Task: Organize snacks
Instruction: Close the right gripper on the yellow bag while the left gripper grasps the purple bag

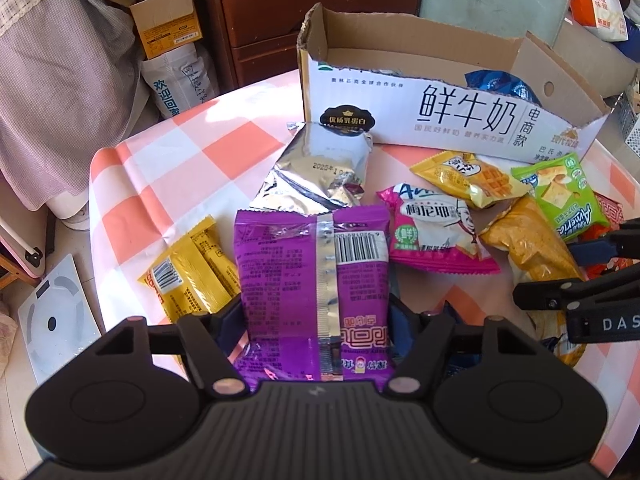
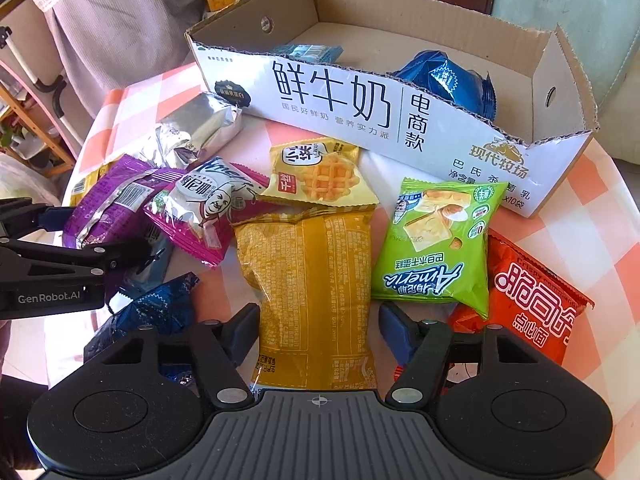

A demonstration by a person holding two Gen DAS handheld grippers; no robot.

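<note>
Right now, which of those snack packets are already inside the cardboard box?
Only the blue packets: a crinkled dark blue packet near the box's right end and a lighter blue one toward the left. All other colours lie out on the checked tablecloth.

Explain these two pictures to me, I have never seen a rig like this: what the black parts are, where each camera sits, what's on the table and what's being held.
A person holds a two-finger gripper in each hand, each with a camera looking along its fingers. The left wrist view shows the left gripper around a purple snack packet, seemingly gripped. The right wrist view shows the right gripper around a mustard-yellow packet; contact is unclear. More snacks, including a green packet, lie on a checked tablecloth. Behind stands an open cardboard box holding blue packets.
</note>
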